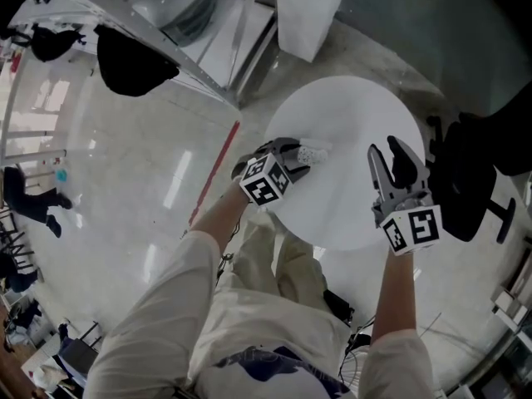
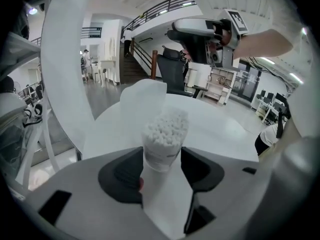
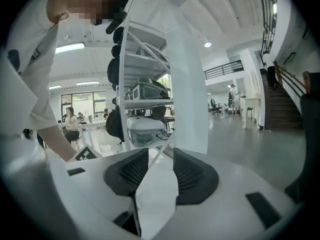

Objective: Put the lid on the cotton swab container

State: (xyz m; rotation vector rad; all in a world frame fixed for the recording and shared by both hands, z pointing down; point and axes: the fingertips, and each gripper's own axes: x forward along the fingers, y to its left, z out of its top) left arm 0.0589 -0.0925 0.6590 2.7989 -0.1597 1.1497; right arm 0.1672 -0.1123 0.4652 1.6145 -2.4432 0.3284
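On the round white table (image 1: 349, 106), toward its near left side, stands one small clear plastic cotton swab container (image 2: 161, 154), upright, uncapped and packed with white swab heads. One grey left gripper (image 1: 299, 160) tilts steeply down onto it from the table's edge, its two dark jaws closed against the container's opposite sides. Well apart to the right, the one right gripper (image 1: 386, 150) is held nearer level over the tabletop, its jaws standing apart with only white table showing between them; both forearms reach out from pale sleeves.
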